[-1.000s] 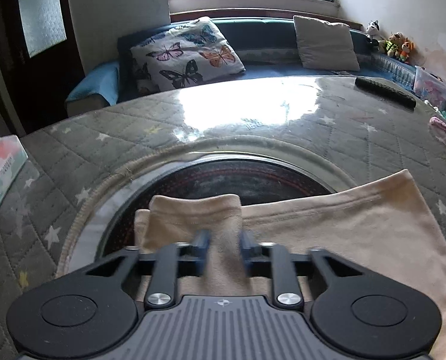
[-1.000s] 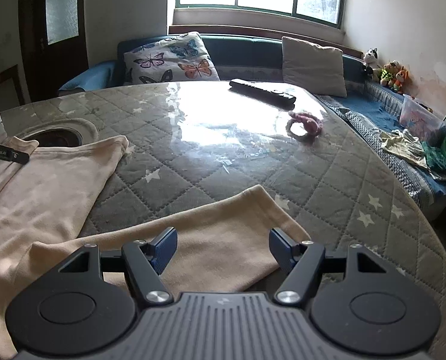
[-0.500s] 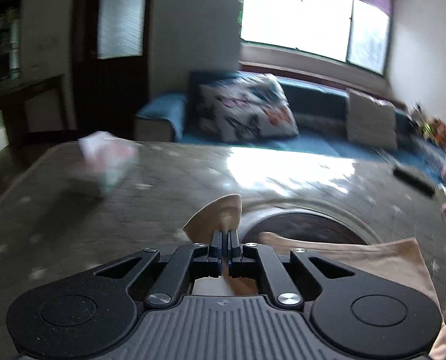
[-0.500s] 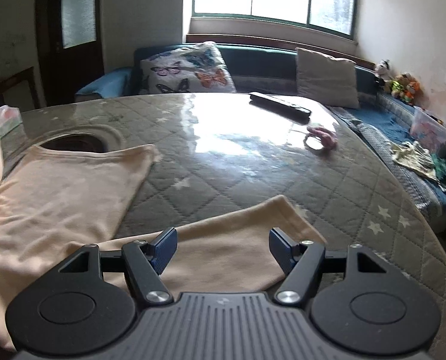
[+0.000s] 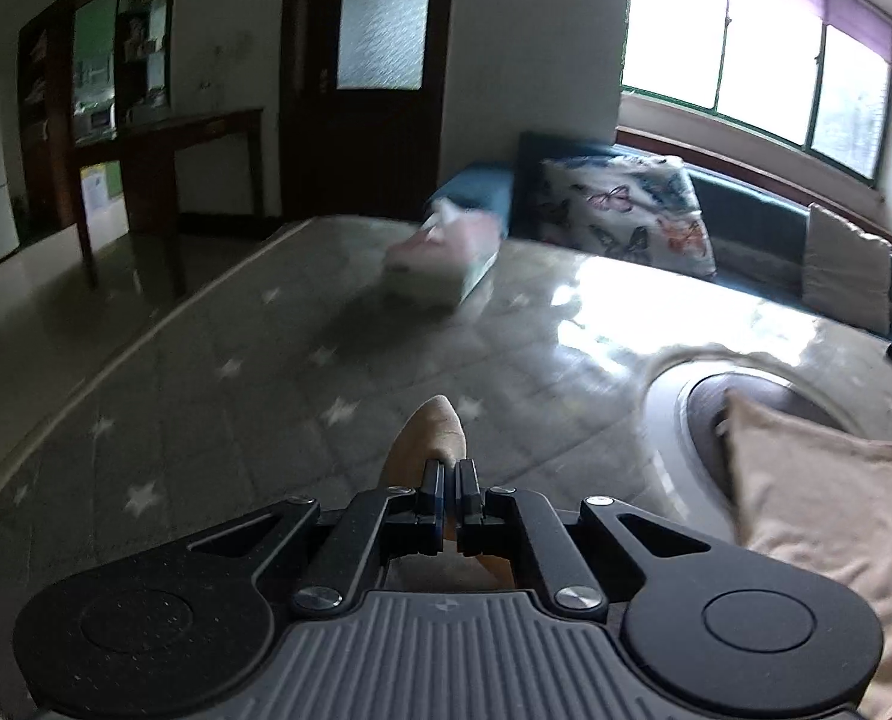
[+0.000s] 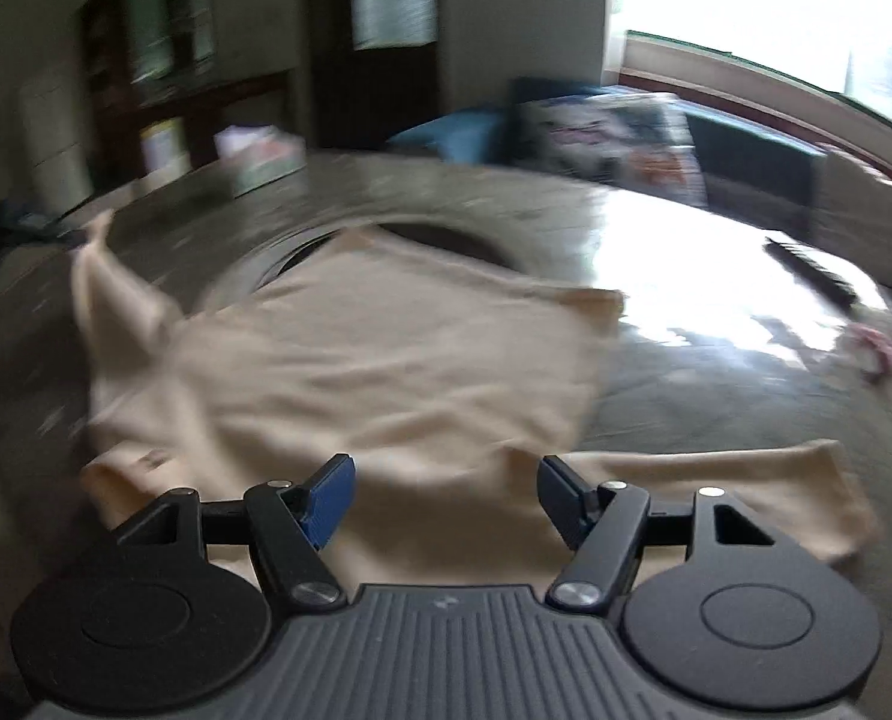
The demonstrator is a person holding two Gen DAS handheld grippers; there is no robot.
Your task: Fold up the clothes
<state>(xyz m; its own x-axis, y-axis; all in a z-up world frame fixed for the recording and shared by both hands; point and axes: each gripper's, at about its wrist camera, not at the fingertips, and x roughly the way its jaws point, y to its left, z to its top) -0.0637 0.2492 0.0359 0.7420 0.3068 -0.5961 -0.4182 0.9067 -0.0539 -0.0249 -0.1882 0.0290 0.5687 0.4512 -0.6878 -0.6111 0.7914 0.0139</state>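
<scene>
1. We see the left gripper clamped on a fold of the beige shirt — cloth pokes up between its fingers.
2. The right gripper hovers spread wide over the shirt, spread on the quilted table.
3. Beyond — a tissue box.

Ahead of the left gripper the quilted table lies bare up to the tissue box; the remote lies far right.
</scene>
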